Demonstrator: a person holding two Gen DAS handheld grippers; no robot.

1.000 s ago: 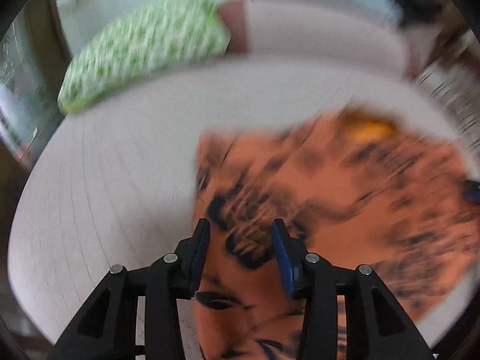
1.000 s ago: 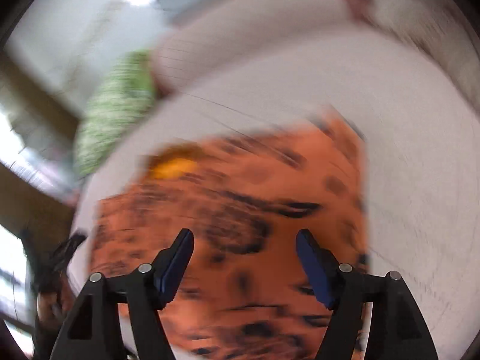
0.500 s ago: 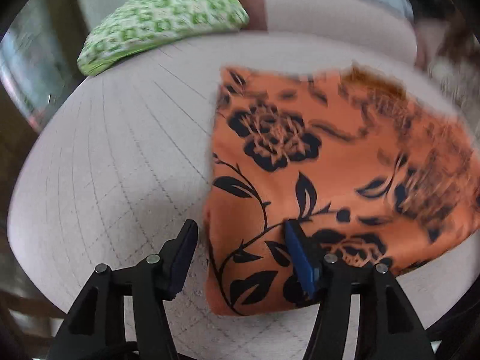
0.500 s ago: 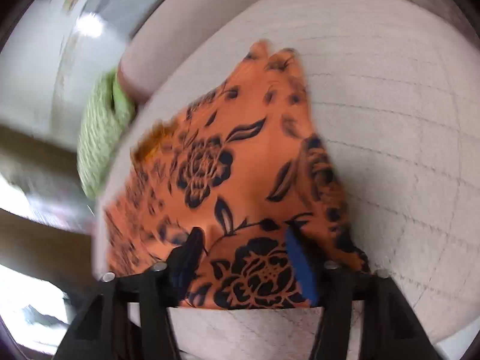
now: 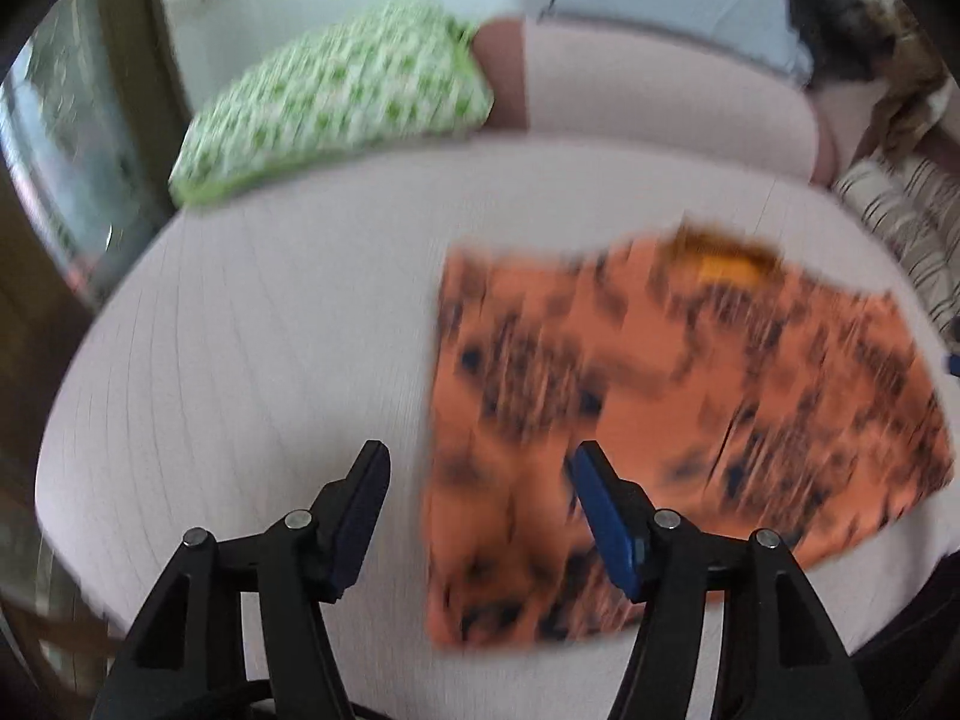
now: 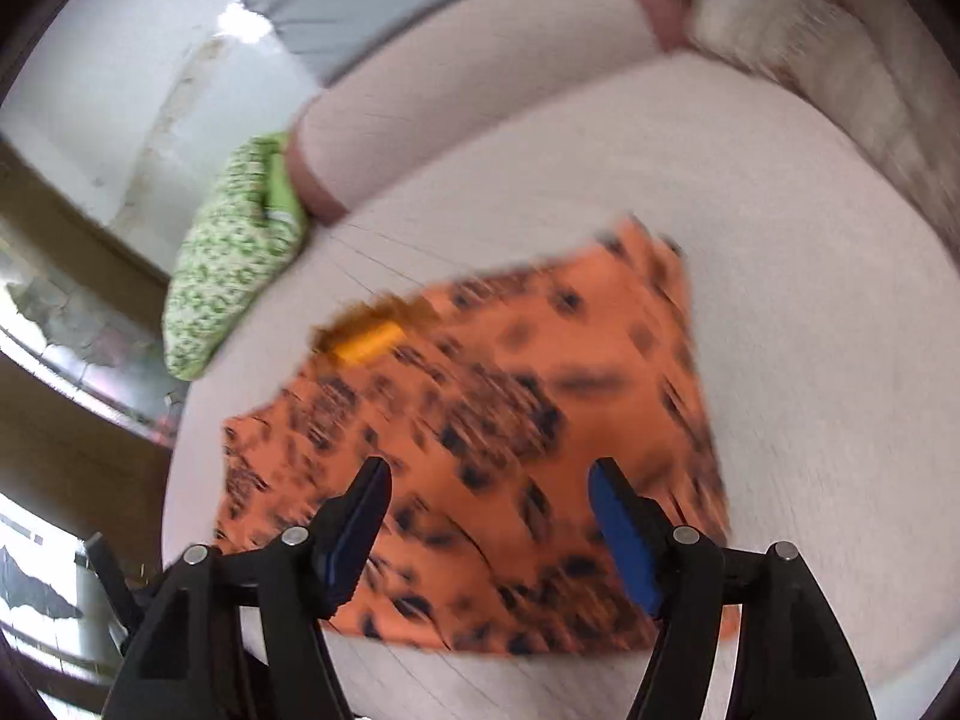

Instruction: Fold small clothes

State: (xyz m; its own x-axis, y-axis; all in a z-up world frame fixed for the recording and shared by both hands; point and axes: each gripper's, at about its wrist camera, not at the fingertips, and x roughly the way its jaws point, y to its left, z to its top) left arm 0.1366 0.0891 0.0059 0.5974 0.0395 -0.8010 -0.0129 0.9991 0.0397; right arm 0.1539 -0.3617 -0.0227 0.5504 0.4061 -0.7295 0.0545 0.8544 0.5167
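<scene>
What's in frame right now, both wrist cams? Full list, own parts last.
garment: 1, orange with dark floral print, folded flat on the cushion, right of centre in the left view.
cushion: 1, pale pinkish-white, under the garment.
pillow: 1, green and white patterned, far left edge of the cushion.
bolster: 1, pale pink, along the far side.
striped fabric: 1, beige stripes, far right.
left tool: 1, black with blue pads, open, holding nothing.
right tool: 1, black with blue pads, open, above the garment.

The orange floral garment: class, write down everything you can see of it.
The orange floral garment is thin cloth with a dark flower-and-leaf print, blurred here. A yellow label shows at its far edge. It lies flat, folded to a rough rectangle, on the pale quilted cushion. Neither gripper touches it.
</scene>
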